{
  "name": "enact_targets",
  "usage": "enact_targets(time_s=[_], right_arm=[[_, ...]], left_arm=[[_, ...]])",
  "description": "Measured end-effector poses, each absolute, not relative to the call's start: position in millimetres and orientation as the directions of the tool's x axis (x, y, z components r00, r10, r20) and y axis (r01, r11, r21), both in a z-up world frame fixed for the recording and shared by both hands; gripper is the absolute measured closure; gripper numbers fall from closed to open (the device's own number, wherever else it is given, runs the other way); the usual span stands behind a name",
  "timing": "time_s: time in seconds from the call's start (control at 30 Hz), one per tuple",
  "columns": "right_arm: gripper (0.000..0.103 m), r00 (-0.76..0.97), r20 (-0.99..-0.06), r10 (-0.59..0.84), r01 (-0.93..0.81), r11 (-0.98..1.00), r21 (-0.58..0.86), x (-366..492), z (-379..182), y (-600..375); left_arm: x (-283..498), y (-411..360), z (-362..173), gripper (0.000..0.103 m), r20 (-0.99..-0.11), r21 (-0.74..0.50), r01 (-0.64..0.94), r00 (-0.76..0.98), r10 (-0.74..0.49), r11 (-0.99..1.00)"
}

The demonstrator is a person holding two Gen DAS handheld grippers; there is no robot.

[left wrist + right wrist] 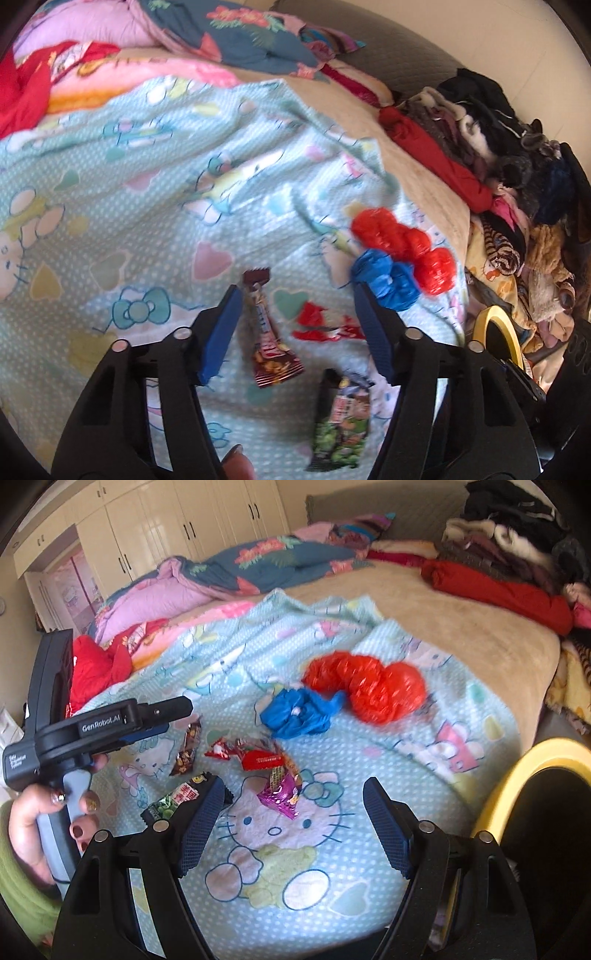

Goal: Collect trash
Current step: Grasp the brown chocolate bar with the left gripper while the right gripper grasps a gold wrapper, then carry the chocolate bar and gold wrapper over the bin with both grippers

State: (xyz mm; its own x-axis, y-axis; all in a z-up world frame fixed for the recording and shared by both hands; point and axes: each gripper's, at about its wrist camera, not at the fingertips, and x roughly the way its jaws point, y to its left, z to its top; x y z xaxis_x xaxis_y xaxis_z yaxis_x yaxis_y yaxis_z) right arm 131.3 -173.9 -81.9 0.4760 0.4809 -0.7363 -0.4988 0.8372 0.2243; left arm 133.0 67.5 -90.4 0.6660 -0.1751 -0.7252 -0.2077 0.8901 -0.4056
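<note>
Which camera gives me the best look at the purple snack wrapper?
The right wrist view. The purple wrapper lies in plain sight on the blanket, just ahead of the open right gripper. The left wrist view does not show it at all, only the brown wrapper and green wrapper.

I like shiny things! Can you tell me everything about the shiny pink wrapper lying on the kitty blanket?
The shiny pink foil snack wrapper is small, crinkled and glossy magenta, with tiny colourful pictures printed on it. It looks flattened and lies loose on the pale blue cartoon-cat blanket, right over the cat's ear beside its teal bow. Its upper end meets the red snack wrappers. Nothing grips it: the open right gripper hovers just in front of it, its fingers not touching.
</note>
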Motion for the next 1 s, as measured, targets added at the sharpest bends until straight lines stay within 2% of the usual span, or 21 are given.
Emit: enact_targets(time_s=[0.07,0.13,0.27,0.37,0.4,0.43,0.57,0.67,1.0], right_arm=[[0.029,0.452,-0.746,0.489,-0.499,0.832,0.243,135.8,-88.4,-169.2],[0.039,0.424,-0.766,0.484,-0.5,0.83,0.247,140.9,-95.5,-162.9],[0.046,0.385,-0.801,0.459,-0.488,0.838,0.246,148.2,-107.6,-155.6],[0.062,0.36,-0.814,0.456,-0.465,0.844,0.267,153.9,-115.2,-156.0],[0.075,0.356,-0.814,0.458,-0.456,0.846,0.276,155.6,-116.7,-157.8],[0.077,0.354,-0.813,0.463,-0.449,0.847,0.287,156.8,-117.7,-160.0],[0.078,0.361,-0.797,0.485,-0.422,0.847,0.324,157.8,-116.5,-171.3],[0.078,0.389,-0.783,0.486,-0.414,0.851,0.323,156.2,-111.7,-175.3],[0.079,0.46,-0.725,0.512,-0.446,0.84,0.31,147.9,-88.2,-185.4]], left_arm=[[133.3,69.5,-98.6,0.053,-0.737,-0.409,-0.218,0.652,-0.179,0.886],[132.6,71.3,-104.5,0.059,-0.744,-0.409,-0.23,0.645,-0.176,0.883],[133.9,71.8,-117.4,0.064,-0.759,-0.42,-0.244,0.622,-0.191,0.874],[133.4,70.3,-123.0,0.07,-0.767,-0.408,-0.245,0.615,-0.184,0.879],[132.9,70.3,-123.8,0.072,-0.767,-0.405,-0.248,0.616,-0.179,0.88],[132.3,70.9,-124.8,0.076,-0.768,-0.401,-0.251,0.616,-0.174,0.881],[132.4,72.7,-127.1,0.086,-0.773,-0.389,-0.259,0.614,-0.161,0.884],[132.3,74.0,-126.9,0.09,-0.769,-0.396,-0.259,0.618,-0.164,0.881],[130.4,69.1,-92.7,0.091,-0.694,-0.442,-0.204,0.695,-0.189,0.873]])
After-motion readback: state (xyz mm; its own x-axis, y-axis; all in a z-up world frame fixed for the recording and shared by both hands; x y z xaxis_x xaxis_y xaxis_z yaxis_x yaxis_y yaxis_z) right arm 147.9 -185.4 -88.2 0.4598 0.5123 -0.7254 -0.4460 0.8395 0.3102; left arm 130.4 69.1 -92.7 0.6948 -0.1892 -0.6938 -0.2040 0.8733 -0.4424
